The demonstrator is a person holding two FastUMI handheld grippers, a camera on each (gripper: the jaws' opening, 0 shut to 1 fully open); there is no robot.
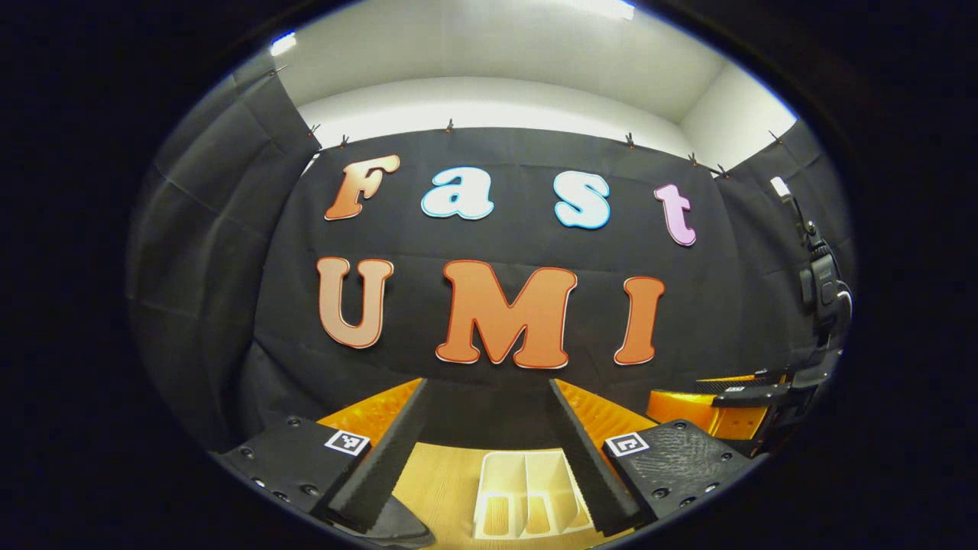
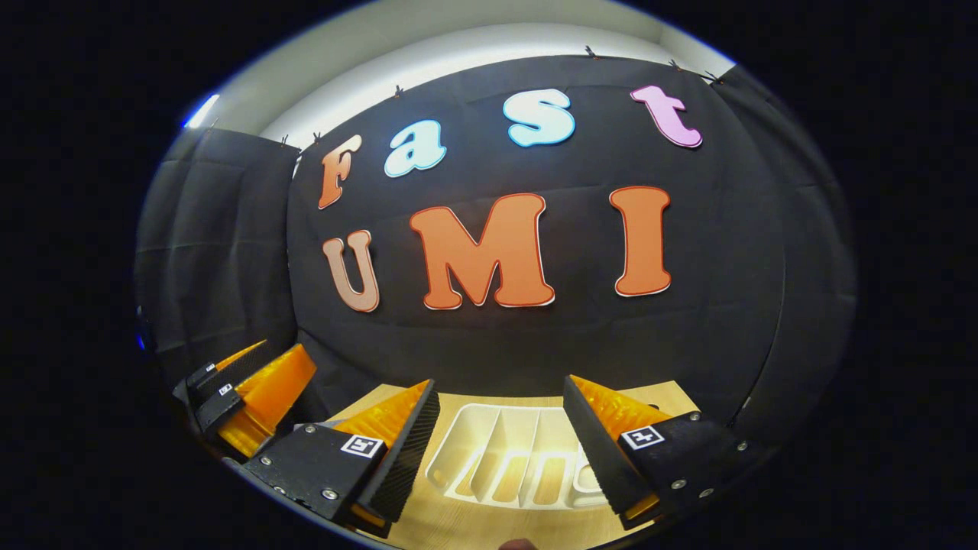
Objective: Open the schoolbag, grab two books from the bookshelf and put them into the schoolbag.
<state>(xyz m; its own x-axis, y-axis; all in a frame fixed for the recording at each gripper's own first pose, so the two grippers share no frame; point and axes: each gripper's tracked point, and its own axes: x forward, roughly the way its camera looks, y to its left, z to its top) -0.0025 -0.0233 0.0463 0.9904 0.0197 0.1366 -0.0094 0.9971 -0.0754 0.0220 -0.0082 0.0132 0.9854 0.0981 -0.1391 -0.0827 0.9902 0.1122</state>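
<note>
Left gripper view: both tools (image 1: 489, 447) (image 2: 497, 439) gape over a white bookshelf (image 1: 527, 477), seemingly bookless.

Bright ceiling strips (image 1: 603, 8) light the booth from overhead, leaving the black cloth wall (image 1: 497, 367) dull and dim, a warm glare on the white rack (image 2: 519, 458) and pale tabletop (image 2: 458, 519), straight lines bowing hard at each round edge, focus crisp.

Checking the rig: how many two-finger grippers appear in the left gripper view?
2: the left gripper at bottom centre, jaws open; the right gripper at the right edge.
</note>
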